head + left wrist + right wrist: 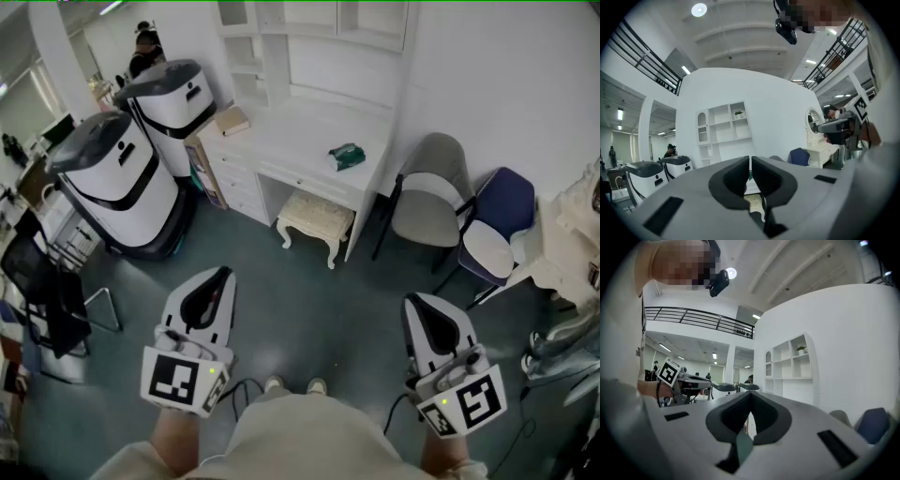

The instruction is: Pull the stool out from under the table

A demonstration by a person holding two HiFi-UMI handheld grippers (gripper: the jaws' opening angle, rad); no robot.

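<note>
Facing the white desk [281, 141], I see the cream cushioned stool with carved legs [316, 217] tucked under it. It is well apart from my left gripper [218, 279] and right gripper [416, 307], both pressed together and empty. The stool is probably light and rigid-framed, so I'd grip its seat rim.

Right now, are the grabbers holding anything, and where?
Nothing. The left gripper and right gripper are shut and empty; the stool sits untouched under the table.

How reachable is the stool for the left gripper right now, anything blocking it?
Probably yes, after a step closer. The stool sits partly under the white desk, its near side facing bare floor, and nothing lies between it and the left gripper. Its jaws are shut and would need opening.
</note>
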